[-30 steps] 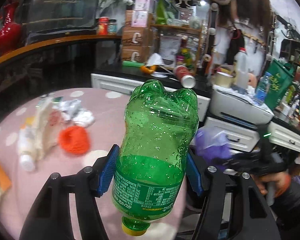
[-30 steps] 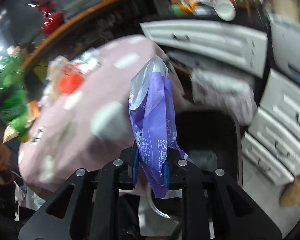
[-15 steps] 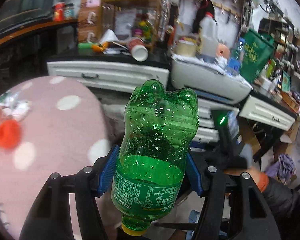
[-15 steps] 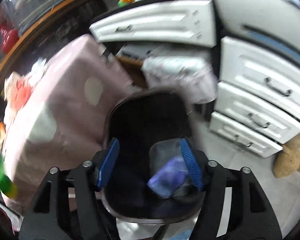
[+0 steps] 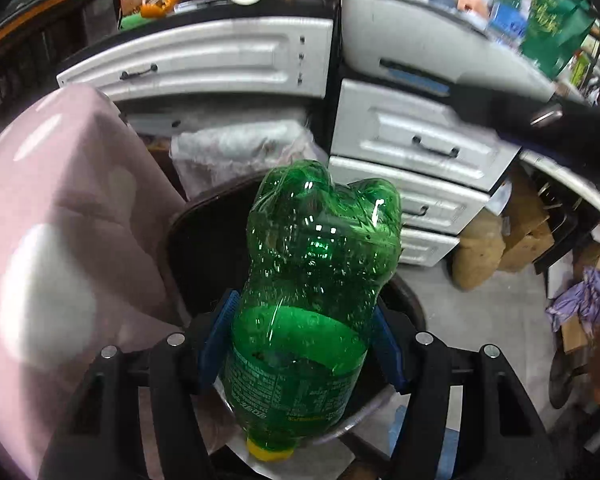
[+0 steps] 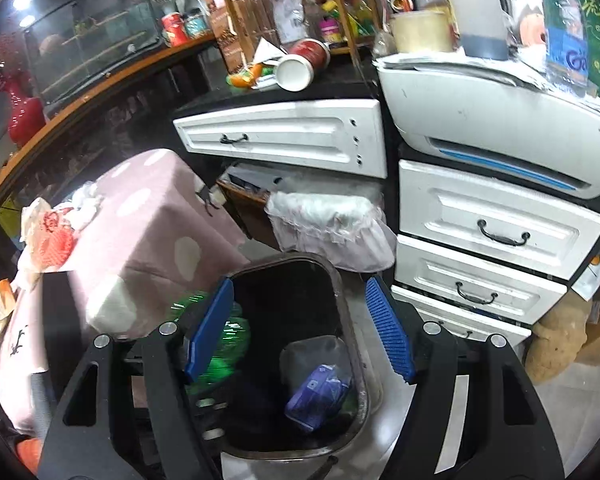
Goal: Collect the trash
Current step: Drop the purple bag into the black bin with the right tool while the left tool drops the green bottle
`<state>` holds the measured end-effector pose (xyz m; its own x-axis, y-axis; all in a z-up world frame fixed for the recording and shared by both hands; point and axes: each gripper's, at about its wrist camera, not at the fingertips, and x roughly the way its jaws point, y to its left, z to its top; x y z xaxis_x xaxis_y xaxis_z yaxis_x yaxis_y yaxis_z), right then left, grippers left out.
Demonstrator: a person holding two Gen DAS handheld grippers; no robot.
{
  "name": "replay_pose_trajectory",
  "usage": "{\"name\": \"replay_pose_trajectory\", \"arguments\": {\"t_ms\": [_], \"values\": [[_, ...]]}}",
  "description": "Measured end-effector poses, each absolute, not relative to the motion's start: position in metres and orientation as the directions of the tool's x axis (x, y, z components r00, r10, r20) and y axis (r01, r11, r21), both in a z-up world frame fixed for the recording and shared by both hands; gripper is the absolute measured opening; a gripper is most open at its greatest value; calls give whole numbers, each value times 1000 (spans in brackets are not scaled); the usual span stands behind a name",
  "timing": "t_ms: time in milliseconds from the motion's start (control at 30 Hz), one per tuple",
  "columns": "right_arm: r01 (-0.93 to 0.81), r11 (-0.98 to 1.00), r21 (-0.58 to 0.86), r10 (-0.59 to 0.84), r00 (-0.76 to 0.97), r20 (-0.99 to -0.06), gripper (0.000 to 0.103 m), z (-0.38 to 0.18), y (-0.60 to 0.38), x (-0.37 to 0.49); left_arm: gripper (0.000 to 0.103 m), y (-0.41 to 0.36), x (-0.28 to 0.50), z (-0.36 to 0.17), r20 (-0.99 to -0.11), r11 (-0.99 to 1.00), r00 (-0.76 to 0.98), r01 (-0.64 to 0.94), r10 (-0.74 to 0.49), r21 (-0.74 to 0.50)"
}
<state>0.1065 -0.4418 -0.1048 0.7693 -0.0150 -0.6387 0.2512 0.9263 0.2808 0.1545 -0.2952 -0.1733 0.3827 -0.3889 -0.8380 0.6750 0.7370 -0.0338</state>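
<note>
My left gripper [image 5: 300, 340] is shut on a green plastic bottle [image 5: 316, 280] with a yellow cap, held bottom-forward over the black trash bin [image 5: 196, 240]. My right gripper [image 6: 298, 328] is open and empty above the same bin [image 6: 340, 296]. A purple wrapper [image 6: 320, 396] lies inside the bin. The green bottle also shows in the right wrist view [image 6: 220, 344], at the bin's left rim behind the left pad. More trash [image 6: 56, 224] lies on the pink dotted table [image 6: 152, 216].
White drawers [image 6: 492, 232] stand right of the bin and a white-bagged bin [image 6: 328, 220] behind it. A printer [image 6: 480, 120] sits on the drawers. A cluttered black counter [image 6: 300, 88] with a tipped cup is at the back. Cardboard and sacks [image 5: 500, 240] lie on the floor.
My right gripper opened and dropped the purple wrapper into the bin, then rose. My left gripper carried the green bottle from over the table to over the bin.
</note>
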Motion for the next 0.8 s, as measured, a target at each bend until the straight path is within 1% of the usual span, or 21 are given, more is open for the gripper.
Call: {"name": "replay_pose_trajectory", "arguments": {"t_ms": [133, 333, 367, 400, 433, 467, 600, 667, 733, 767, 800], "values": [[237, 930, 283, -9, 781, -624, 69, -98, -437, 104, 61, -300, 168, -183, -850, 755, 370, 654, -374, -48], [227, 931, 287, -1, 786, -618, 69, -94, -432, 103, 62, -312, 172, -197, -876, 760, 364, 649, -317, -6], [225, 931, 288, 1, 785, -619, 69, -94, -431, 104, 66, -314, 171, -198, -882, 758, 355, 652, -309, -3], [224, 931, 289, 4, 785, -620, 69, -94, -430, 105, 74, -317, 172, -201, -892, 753, 339, 658, -299, -2], [222, 931, 290, 6, 784, -621, 69, -95, -430, 106, 95, -320, 172, -204, -901, 747, 324, 665, -289, 0], [220, 931, 290, 9, 783, -622, 69, -95, -429, 106, 97, -322, 170, -205, -909, 742, 316, 670, -273, 10], [209, 931, 300, 18, 793, -609, 69, -92, -427, 105, 97, -317, 161, -195, -895, 733, 340, 679, -290, 20], [212, 931, 296, 7, 802, -597, 69, -85, -429, 103, 97, -311, 155, -185, -882, 723, 340, 691, -327, -2], [217, 931, 293, -6, 813, -582, 69, -75, -432, 99, 97, -310, 148, -177, -866, 711, 358, 704, -348, 5], [212, 926, 312, -3, 831, -557, 70, -65, -436, 93, 97, -309, 142, -172, -862, 701, 369, 713, -347, 23], [205, 923, 326, 4, 841, -542, 74, -58, -438, 89, 97, -308, 138, -169, -859, 697, 378, 716, -345, 36]]}}
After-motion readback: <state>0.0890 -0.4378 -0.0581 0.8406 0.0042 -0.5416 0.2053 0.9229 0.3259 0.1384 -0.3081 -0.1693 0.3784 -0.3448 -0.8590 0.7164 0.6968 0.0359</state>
